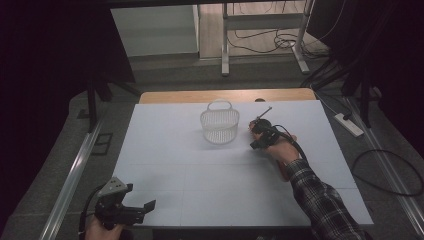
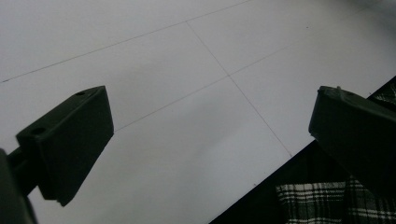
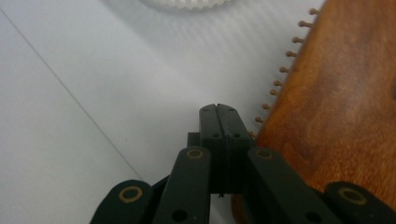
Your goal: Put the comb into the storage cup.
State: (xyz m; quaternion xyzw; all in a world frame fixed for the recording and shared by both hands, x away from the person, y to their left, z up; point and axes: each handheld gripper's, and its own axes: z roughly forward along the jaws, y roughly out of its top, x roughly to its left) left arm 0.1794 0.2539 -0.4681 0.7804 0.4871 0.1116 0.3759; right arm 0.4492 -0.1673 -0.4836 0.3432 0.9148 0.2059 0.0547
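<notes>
At the near left corner of the table [image 1: 165, 150], the left gripper [image 1: 142, 210] rests low in the person's hand, its jaws spread wide with nothing between them. Toward the middle, a white basket [image 1: 220, 125] stands upright on the white surface. Just right of it, the right gripper [image 1: 257, 131] has its jaws pressed together, and a wooden brush [image 3: 345, 102] with a row of small pegs along its edge lies touching them, its thin handle [image 1: 263, 113] pointing away past the basket.
</notes>
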